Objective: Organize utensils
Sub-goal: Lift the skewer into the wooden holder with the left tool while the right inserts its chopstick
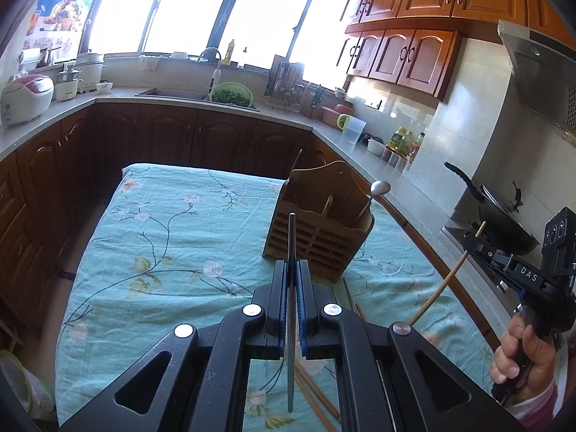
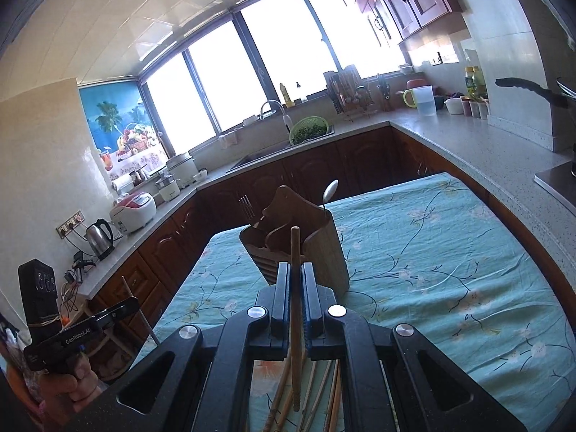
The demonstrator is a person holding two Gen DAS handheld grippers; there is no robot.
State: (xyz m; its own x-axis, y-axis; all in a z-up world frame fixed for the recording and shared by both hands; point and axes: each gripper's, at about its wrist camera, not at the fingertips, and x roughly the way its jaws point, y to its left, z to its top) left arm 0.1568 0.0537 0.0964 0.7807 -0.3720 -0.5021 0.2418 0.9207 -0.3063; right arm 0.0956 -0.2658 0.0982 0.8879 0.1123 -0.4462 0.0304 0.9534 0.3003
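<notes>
The right gripper is clamping a wooden chopstick upright between its blue pads. Just beyond it a wooden utensil holder is standing on the teal floral tablecloth, a spoon poking out. More chopsticks are lying near. At far left, the left gripper is pinching another stick.

Setting was a home kitchen. Wooden wall cabinets hung above a pale L-shaped countertop with dark base cabinets beneath. A sink with faucet sat under wide windows. A rice cooker, electric kettle, dish rack, oil bottles, wok and range hood stood around the counter.
</notes>
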